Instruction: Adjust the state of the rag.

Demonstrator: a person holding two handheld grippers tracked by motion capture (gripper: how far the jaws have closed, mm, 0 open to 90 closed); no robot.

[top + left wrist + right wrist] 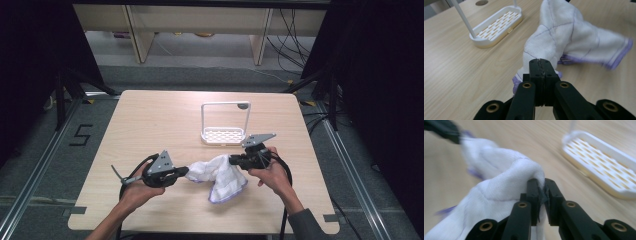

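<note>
A white cloth [218, 176] with purple edging and thin purple lines hangs between my two grippers just above the wooden table [150, 125]. My left gripper [186, 171] is shut on the cloth's left end; its jaws meet over the fabric [564, 35] in the left gripper view. My right gripper [233, 160] is shut on the cloth's right end, a fold of white fabric [506, 180] pinched between its pads. The cloth's lower corner droops toward the near edge.
A white slotted tray with a tall wire-frame handle [223, 136] stands on the table just behind the cloth; it also appears as the white tray [496, 23] and the white tray [599, 162]. Black frames and cables flank the table.
</note>
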